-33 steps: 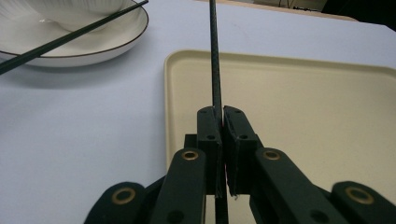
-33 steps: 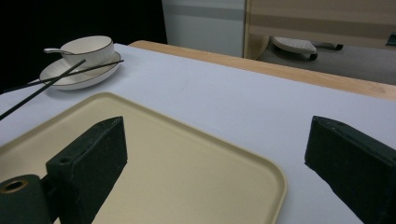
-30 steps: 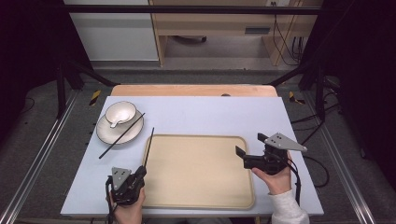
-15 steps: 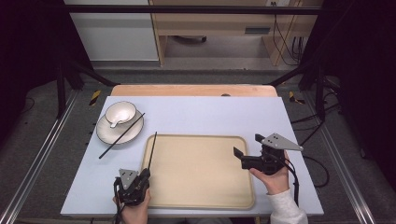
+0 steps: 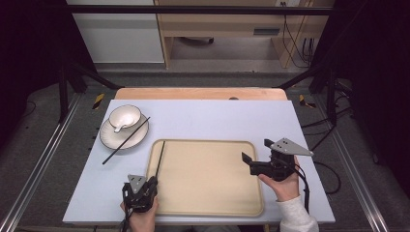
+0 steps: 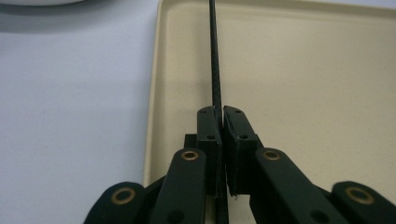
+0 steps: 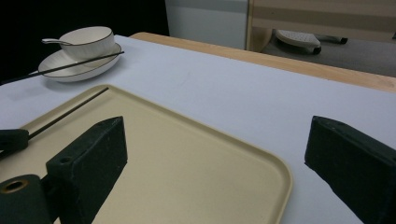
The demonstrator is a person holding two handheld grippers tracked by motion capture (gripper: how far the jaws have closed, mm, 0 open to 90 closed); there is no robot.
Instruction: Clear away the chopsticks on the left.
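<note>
My left gripper (image 5: 151,182) is shut on a black chopstick (image 5: 159,158) at the tan tray's (image 5: 212,203) left rim. In the left gripper view the chopstick (image 6: 215,56) runs straight ahead from between the closed jaws over the tray (image 6: 303,84). A second chopstick (image 5: 126,139) lies across a white plate (image 5: 112,140) that bears a white bowl (image 5: 124,116) with a spoon. My right gripper (image 5: 255,155) stands open above the tray's right edge, with nothing between its fingers (image 7: 88,158).
The tray lies on a pale blue-grey tabletop (image 5: 212,121) with a wooden strip (image 5: 198,93) along the far edge. Plate and bowl (image 7: 86,41) sit at the far left. Cables trail off the table's right side.
My left gripper has carried the chopstick rightward, from the table beside the tray to over the tray's left rim. The right gripper has hardly moved.
</note>
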